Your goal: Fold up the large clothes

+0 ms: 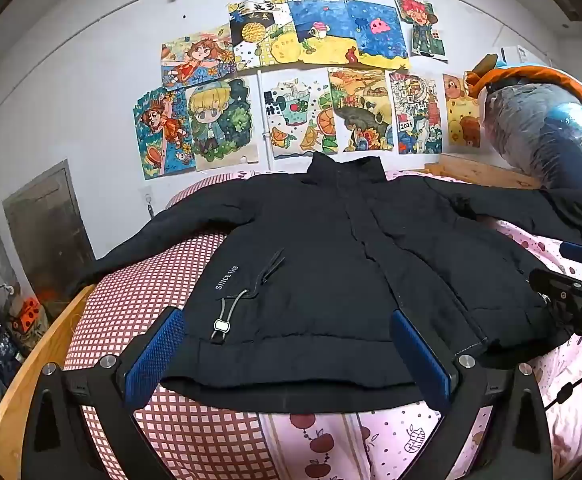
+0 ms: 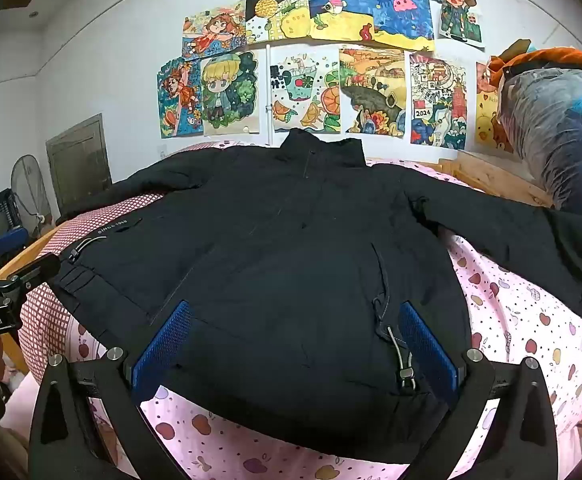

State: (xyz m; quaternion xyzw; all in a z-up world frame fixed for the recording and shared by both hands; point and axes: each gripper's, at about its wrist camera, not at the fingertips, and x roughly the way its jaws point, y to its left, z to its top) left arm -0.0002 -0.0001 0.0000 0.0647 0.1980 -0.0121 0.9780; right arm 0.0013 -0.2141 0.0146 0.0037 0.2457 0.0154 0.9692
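Black jacket [image 1: 331, 264], one, lies spread on one bed [image 1: 139, 312]; two grippers, left gripper [image 1: 287, 356] and right gripper [image 2: 295, 354], gape empty.

Left gripper [image 1: 287, 354] jaws wide apart, blue pads [image 1: 153, 354] flanking hem of black jacket [image 1: 331, 248], not touching fabric. Jacket flat on bed [image 1: 139, 304] ahead of gripper, front up, collar at far end, sleeves spread to both sides. White "SINCE 1968" print and drawstring toggle [image 1: 222, 326] just ahead of left pad. Right gripper [image 1: 579, 280] at far right, over jacket's edge. Drawings [image 1: 291, 80] on wall beyond.
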